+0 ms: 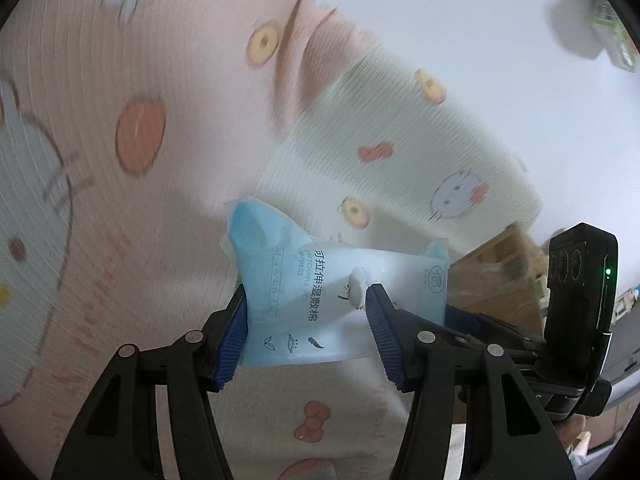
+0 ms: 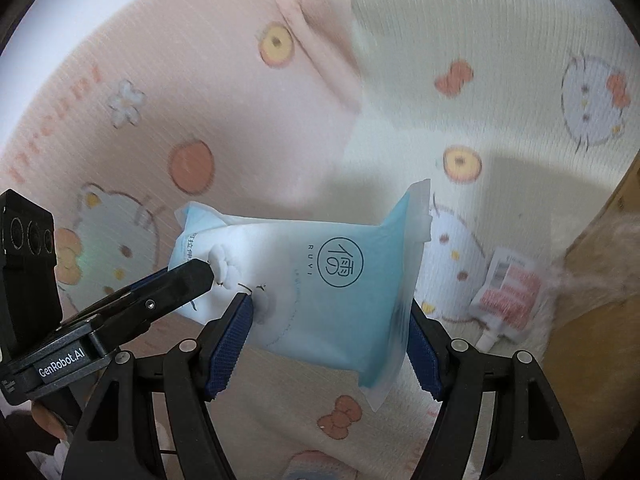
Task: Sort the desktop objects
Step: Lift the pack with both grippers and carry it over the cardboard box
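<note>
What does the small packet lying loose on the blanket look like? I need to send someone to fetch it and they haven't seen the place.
Start at the cartoon-cat blanket, cream on this side. Follow it to the brown cardboard edge at the right of the right wrist view. The small sachet lies flat there, white with pink-red print, unlike the bigger blue and white pack gripped by both grippers.

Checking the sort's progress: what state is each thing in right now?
Blue-and-white plastic cotton-pad pouch: lifted off the blanket, held at both ends.
Left gripper: fingers shut on the pouch.
Right gripper: fingers shut on the pouch.
Small pink-and-white sachet: lying flat on the cartoon-print blanket.
</note>
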`<action>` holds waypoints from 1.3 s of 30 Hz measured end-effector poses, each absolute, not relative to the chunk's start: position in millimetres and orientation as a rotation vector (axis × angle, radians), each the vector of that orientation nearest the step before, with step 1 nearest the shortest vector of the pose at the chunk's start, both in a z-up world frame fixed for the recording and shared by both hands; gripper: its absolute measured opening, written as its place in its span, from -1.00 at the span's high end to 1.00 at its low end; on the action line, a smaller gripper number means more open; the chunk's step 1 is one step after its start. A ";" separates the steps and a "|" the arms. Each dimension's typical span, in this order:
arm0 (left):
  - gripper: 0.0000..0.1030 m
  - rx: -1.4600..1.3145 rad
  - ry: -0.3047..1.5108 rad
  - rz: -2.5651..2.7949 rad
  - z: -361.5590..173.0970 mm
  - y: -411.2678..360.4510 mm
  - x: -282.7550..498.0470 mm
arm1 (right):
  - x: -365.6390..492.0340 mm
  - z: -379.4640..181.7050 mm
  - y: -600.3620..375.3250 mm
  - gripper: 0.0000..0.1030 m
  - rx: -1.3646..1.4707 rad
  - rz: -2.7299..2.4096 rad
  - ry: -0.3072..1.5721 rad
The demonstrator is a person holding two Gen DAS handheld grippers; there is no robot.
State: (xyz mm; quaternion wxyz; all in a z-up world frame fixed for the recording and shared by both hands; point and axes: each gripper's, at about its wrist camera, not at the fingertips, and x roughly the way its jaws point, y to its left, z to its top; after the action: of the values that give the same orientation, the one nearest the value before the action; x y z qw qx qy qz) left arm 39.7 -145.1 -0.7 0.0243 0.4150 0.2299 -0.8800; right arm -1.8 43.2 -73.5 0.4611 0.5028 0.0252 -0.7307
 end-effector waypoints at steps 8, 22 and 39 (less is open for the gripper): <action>-0.18 1.145 0.636 -2.866 54.6 -112.5 43.2 | 1.9 -18.1 74.5 -0.39 1.107 -1.890 0.019; -0.18 1.129 0.444 -3.116 95.2 -1.4 13.7 | -14.6 24.3 187.0 -0.39 1.035 -2.086 -0.078; -0.18 1.295 0.208 -3.230 79.4 94.3 -21.8 | -55.1 9.4 278.2 -0.39 1.176 -2.206 -0.151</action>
State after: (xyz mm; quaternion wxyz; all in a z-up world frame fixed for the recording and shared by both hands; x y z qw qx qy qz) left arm -21.8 94.3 79.4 -0.1712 0.3660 0.0587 -0.9129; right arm -55.1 278.2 9.4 0.3132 0.4460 -0.0574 -0.8365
